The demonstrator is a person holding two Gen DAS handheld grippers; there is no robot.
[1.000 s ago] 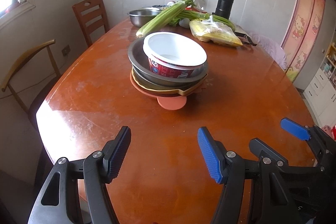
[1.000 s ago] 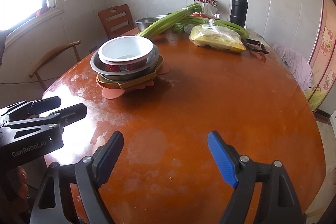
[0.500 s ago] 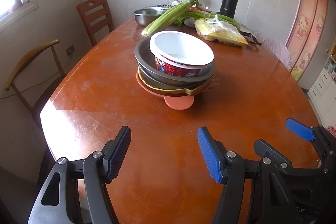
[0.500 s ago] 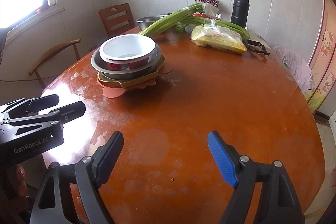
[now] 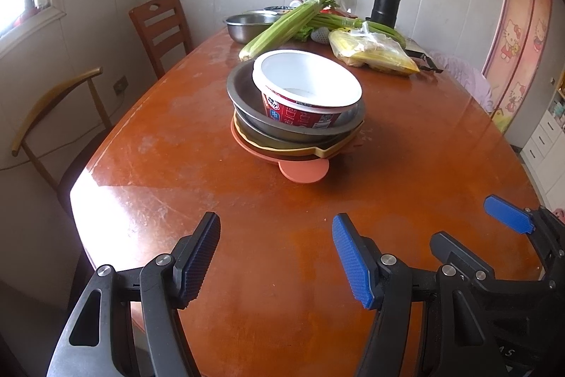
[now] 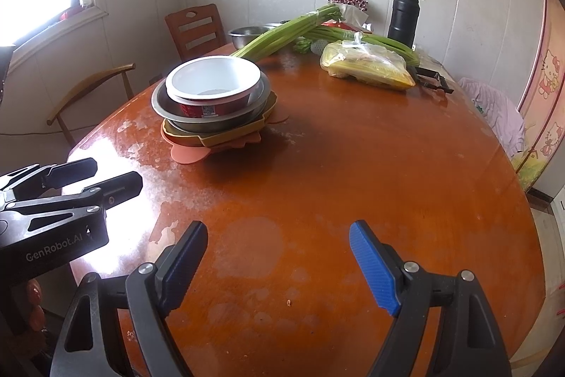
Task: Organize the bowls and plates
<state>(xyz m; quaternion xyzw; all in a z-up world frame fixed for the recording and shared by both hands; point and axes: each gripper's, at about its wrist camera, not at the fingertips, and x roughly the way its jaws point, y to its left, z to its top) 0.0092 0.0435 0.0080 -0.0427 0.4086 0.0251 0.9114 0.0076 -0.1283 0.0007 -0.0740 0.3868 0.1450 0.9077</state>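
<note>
Two hand-held grippers, yours, hang over the near edge of the glossy brown wooden tabletop (image 5: 406, 158): left hand-held gripper (image 5: 275, 257) and right hand-held gripper (image 6: 279, 265), both with jaws apart, nothing between them. Mid-table, left of centre: white paper bowl with red label (image 5: 305, 90) nested in a grey steel bowl (image 5: 243, 101), on yellow and salmon plastic plates (image 5: 303, 170).

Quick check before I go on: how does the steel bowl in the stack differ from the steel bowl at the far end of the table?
The stacked steel bowl sits on a yellow dish and an orange plate; the far steel bowl stands directly on the table. The stacked steel bowl holds a white instant-noodle bowl; what the far steel bowl holds cannot be seen. Celery lies beside the far one. Both are round, upright metal bowls.
</note>
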